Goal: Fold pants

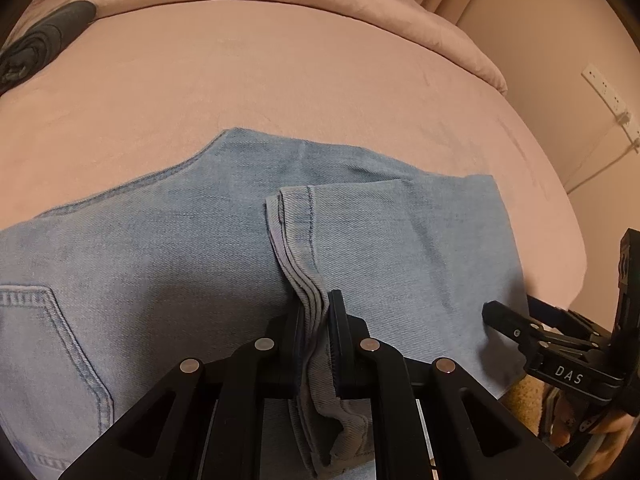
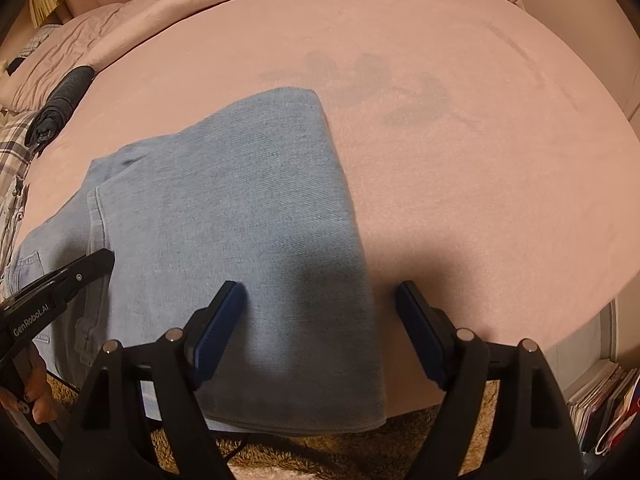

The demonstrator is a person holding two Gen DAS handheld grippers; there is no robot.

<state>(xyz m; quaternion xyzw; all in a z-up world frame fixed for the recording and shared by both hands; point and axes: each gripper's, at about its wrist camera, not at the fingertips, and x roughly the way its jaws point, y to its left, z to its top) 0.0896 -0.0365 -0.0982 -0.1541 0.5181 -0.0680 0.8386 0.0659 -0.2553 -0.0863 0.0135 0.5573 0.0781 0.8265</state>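
Denim, pale blue: the pants (image 2: 240, 240) lie folded on the pink bed (image 2: 460, 140), at its near edge, with the front of the fold hanging slightly over that edge above a shaggy rug (image 2: 320, 456). The leg hems (image 1: 296, 232) are doubled back over the seat, beside a back pocket (image 1: 52, 344). The left gripper (image 1: 316, 344) is clamped on the stacked hems, several layers pinched between its fingers. The right gripper (image 2: 320, 336) stands wide apart, straddling the right edge of the fold; whether its fingers touch the cloth is unclear. A dark rolled garment (image 2: 64, 100) sits toward the bed's far left corner, by a plaid cloth (image 2: 12, 148).
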